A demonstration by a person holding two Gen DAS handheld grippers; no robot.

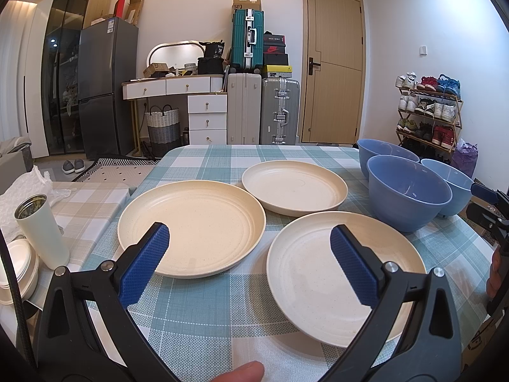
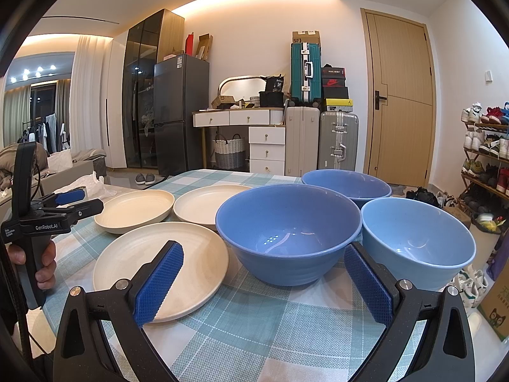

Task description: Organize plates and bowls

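The left tool (image 1: 249,248) is hovering wide open above the counter (image 1: 203,315), its blue cross-hatched pads (image 1: 144,264) gripping nothing and touching nothing. Taking the near plate (image 1: 321,273) as the landmark, that plate is lying flat under the tool's right finger, a round cream dish with a speckled matte surface and faint concentric rings. The left plate (image 1: 191,219), same cream make, is sitting just beside the near plate on its left, under the tool's left finger, and the far plate (image 1: 294,187) is resting behind the two, close to both. The right tool (image 2: 262,273) is also spreading wide open and holding nothing, its textured blue pads (image 2: 159,283) flanking the middle bowl (image 2: 288,232) without touching it. That bowl, a deep, smooth, glossy blue one with a ribbed outer wall, is standing just to the right of the near plate. The pale bowl (image 2: 416,242), lighter blue, is standing beyond it on the right, and the far bowl (image 2: 346,184) is sitting behind the middle bowl. All of it is resting on a woven teal-and-white checked cloth covering the counter. Far left of the near plate, a white steel tumbler (image 1: 43,232) is standing upright.
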